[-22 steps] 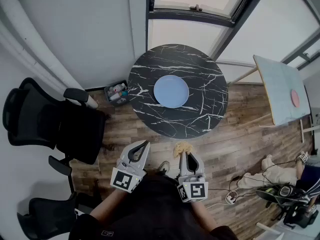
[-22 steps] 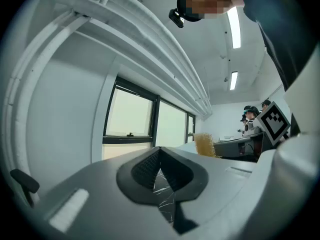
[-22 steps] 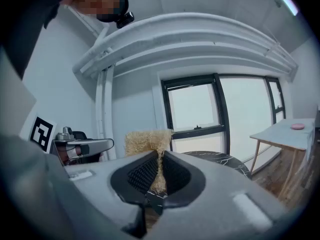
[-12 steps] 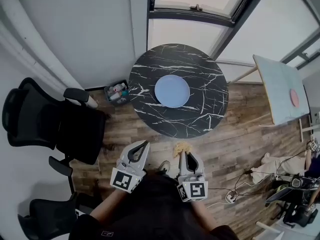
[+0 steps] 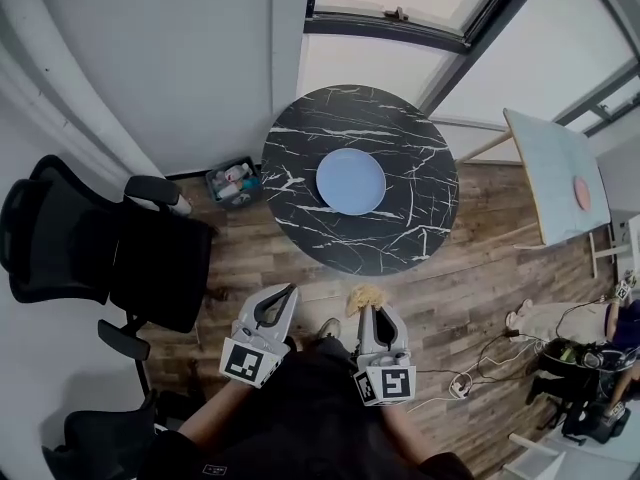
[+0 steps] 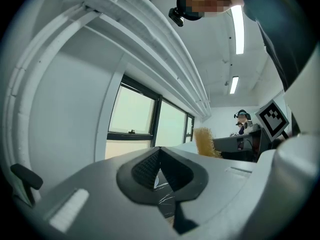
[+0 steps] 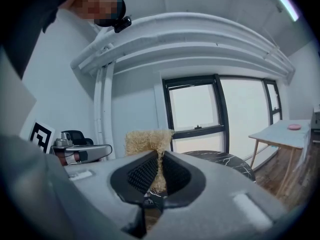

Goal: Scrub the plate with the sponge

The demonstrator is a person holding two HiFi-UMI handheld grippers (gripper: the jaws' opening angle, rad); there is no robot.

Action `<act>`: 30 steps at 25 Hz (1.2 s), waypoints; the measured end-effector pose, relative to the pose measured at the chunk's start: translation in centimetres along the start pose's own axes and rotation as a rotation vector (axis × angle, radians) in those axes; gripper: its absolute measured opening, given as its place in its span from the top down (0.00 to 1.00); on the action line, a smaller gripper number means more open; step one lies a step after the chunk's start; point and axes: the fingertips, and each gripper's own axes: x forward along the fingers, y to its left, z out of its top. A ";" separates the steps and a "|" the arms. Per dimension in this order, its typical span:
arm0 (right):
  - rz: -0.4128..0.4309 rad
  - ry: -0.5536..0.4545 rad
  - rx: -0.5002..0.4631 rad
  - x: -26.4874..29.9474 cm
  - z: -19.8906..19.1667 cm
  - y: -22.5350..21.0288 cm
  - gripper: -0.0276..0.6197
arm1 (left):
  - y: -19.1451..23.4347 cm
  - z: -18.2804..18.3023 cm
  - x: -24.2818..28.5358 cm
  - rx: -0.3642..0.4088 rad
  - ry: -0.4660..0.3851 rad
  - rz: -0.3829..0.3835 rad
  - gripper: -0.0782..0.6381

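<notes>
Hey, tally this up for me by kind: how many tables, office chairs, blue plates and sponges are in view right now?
Tables: 2
Office chairs: 2
Blue plates: 1
Sponges: 1
Total: 6

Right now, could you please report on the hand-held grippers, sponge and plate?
Left hand-held gripper shut, empty. Right hand-held gripper shut on sponge. Plate on table, not reached yet. No obstacle seen between.

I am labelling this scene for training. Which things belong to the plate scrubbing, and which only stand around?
Job: round pale blue plate; tan fibrous sponge, held in the right claw; round black marble table.
Standing around: black office chair; small box of bottles; pale side table.
</notes>
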 end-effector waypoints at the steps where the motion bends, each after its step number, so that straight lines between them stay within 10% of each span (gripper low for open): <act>1: -0.008 0.003 -0.002 0.1 -0.2 0.4 0.92 | 0.5 -0.2 -0.3 -0.005 0.004 -0.004 0.89; 14: -0.020 0.032 -0.022 3.4 -1.5 2.5 0.92 | 4.2 -1.7 0.9 -0.025 0.043 -0.036 0.89; 30: 0.031 -0.010 0.016 14.9 2.3 -9.9 0.92 | 6.9 0.9 15.8 0.018 0.035 0.047 0.89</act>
